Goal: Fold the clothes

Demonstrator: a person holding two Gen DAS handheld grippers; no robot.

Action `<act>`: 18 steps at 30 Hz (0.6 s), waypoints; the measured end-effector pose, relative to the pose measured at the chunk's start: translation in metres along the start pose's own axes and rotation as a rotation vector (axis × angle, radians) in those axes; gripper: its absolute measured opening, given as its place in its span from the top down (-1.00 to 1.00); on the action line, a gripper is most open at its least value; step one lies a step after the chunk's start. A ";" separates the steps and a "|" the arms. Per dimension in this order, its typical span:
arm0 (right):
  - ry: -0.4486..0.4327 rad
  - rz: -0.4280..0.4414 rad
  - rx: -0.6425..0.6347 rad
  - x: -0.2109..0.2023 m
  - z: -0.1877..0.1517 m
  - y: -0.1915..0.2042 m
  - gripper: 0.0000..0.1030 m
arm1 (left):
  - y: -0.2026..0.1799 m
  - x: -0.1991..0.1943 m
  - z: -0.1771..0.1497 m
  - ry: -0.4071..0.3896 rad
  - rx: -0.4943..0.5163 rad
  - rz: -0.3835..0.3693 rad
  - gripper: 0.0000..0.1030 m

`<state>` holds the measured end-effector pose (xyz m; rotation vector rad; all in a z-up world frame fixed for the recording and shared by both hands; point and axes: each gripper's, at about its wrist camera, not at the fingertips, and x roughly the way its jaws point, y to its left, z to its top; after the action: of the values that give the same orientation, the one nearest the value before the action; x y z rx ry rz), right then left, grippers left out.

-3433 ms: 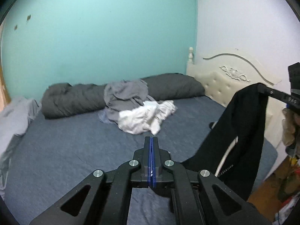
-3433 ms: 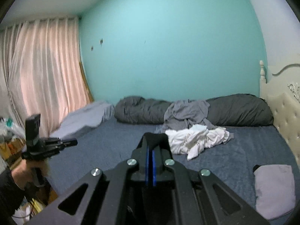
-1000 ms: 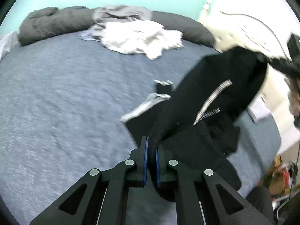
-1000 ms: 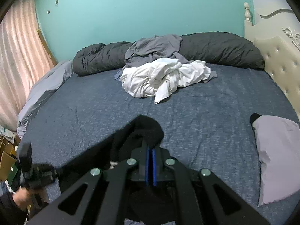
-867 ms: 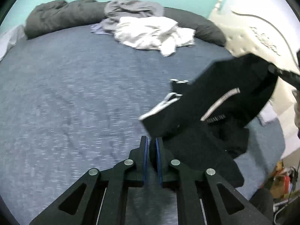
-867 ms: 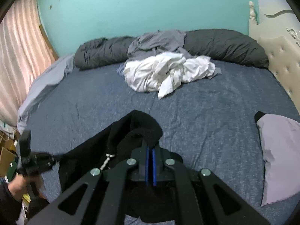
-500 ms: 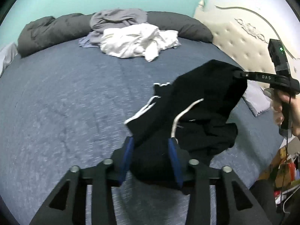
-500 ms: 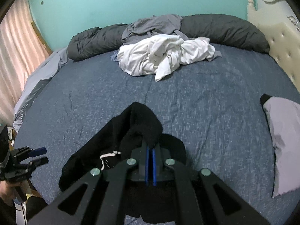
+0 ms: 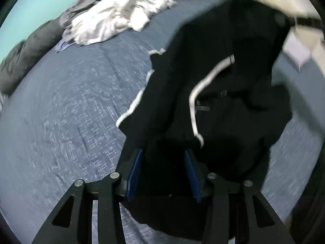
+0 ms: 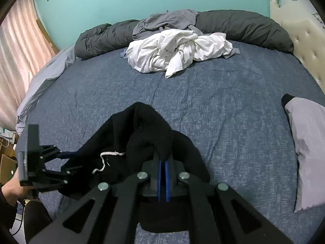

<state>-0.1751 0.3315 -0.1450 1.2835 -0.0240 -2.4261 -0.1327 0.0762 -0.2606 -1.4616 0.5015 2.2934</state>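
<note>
One black garment (image 10: 142,142) with a white drawstring (image 10: 103,160) lies bunched at the near edge of the bed (image 10: 203,105), partly lifted off the blue sheet. Its long axis runs across that near edge, from the right claw (image 10: 162,162) toward the left claw (image 10: 67,160), rising to a peak by the right claw. The right claw is pressed together, pinching a fold of the black cloth. The left claw (image 9: 162,162) has its jaws spread and closing, with black fabric lying between the blue pads (image 9: 134,170); whether they press on it I cannot tell. Farther up the bed from the garment sits one crumpled white pile (image 10: 176,50), with one grey piece (image 10: 168,20) behind it against one long dark rolled duvet (image 10: 239,28) at the far edge. One pale lilac folded item (image 10: 308,152) lies near the bed's right side, by the cream headboard (image 10: 304,40).
</note>
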 end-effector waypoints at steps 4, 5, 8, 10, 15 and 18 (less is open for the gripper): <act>-0.014 0.015 -0.001 -0.001 -0.002 -0.001 0.95 | 0.008 -0.003 -0.005 -0.035 -0.034 0.000 0.77; -0.020 0.013 -0.005 -0.003 -0.002 0.000 0.95 | 0.013 -0.010 -0.006 -0.055 -0.052 -0.008 0.78; -0.042 0.011 -0.012 -0.011 0.000 0.003 0.95 | 0.024 -0.034 -0.007 -0.116 -0.084 -0.021 0.80; -0.058 0.011 -0.013 -0.019 0.002 0.005 0.95 | 0.032 -0.057 -0.007 -0.162 -0.099 -0.014 0.81; -0.136 0.001 -0.023 -0.057 0.013 0.019 0.95 | 0.047 -0.121 -0.008 -0.273 -0.127 0.004 0.86; -0.189 -0.007 -0.038 -0.090 0.021 0.030 0.95 | 0.055 -0.159 -0.008 -0.330 -0.141 0.022 0.87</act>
<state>-0.1365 0.3315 -0.0558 1.0366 -0.0255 -2.5326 -0.0910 0.0053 -0.1135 -1.1044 0.2653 2.5636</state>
